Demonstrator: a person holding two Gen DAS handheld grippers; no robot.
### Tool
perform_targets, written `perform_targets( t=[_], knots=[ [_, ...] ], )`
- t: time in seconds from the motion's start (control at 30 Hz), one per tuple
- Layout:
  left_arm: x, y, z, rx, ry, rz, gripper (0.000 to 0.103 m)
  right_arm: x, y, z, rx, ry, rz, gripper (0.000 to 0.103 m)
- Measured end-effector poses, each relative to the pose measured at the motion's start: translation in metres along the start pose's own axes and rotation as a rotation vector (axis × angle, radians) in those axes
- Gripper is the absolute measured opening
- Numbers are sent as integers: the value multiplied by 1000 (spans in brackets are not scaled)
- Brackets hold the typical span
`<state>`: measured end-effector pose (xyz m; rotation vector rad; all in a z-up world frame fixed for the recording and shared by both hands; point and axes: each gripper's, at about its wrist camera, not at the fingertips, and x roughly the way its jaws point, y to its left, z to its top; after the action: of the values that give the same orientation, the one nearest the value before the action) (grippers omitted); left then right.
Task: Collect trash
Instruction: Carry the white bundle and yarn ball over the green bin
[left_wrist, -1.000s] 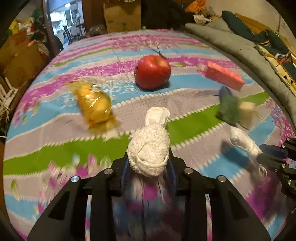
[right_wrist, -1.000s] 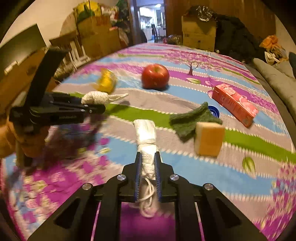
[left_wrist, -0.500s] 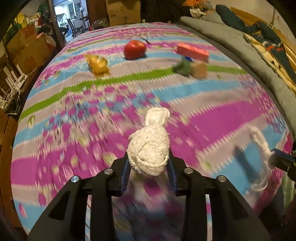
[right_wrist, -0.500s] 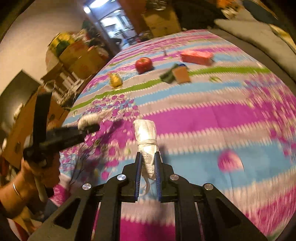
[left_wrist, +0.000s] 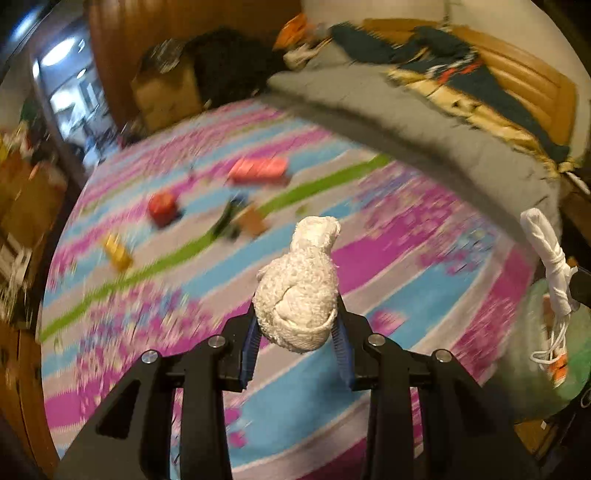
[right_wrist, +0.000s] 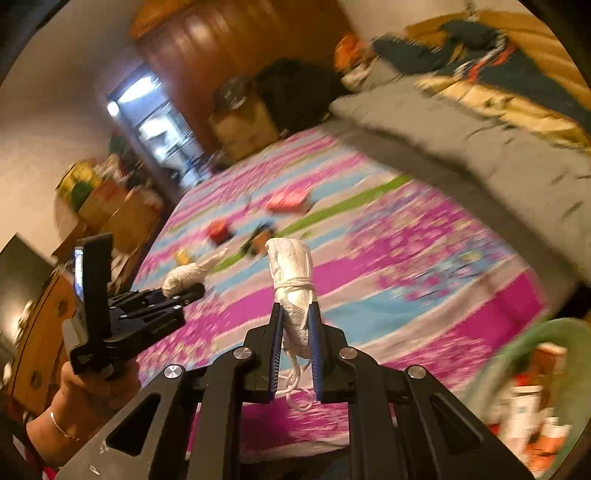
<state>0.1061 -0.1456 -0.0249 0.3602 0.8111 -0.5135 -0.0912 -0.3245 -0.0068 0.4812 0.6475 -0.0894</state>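
My left gripper (left_wrist: 295, 343) is shut on a crumpled white cloth wad (left_wrist: 299, 291) and holds it above the bed. It also shows in the right wrist view (right_wrist: 184, 290) at the left, with the wad (right_wrist: 184, 275). My right gripper (right_wrist: 297, 343) is shut on a white rolled bundle tied with string (right_wrist: 291, 280); that bundle also shows at the right edge of the left wrist view (left_wrist: 550, 266). A green bin (right_wrist: 517, 347) with cartons in it sits at the lower right, beside the bed's corner.
On the striped floral bedspread (left_wrist: 388, 295) far behind lie a red apple (left_wrist: 161, 208), a pink carton (left_wrist: 258, 170), a yellow wrapped item (left_wrist: 117, 253), and a green cloth with a sponge (left_wrist: 240, 219). A grey quilt (left_wrist: 424, 122) runs along the right. Cardboard boxes (right_wrist: 243, 122) stand beyond.
Both grippers have pulled back and up from the bed's items and swung right, each keeping its load. The green bin has come into view at the lower right.
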Motion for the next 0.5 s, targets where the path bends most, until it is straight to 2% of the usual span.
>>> perform_targets(
  t=[0.13,0.27,0.5],
  knots=[
    [-15,-52,33,70,-58,-74,33,-54,-33,15,41,-82,-104,15],
    [-25,-111,56,146,-87,-152,33,-104,-68,19,97,-124,-197,15],
    [-35,-209,68,307,-105,-254,33,-185,-137,10,246,-157,-341,15]
  ],
)
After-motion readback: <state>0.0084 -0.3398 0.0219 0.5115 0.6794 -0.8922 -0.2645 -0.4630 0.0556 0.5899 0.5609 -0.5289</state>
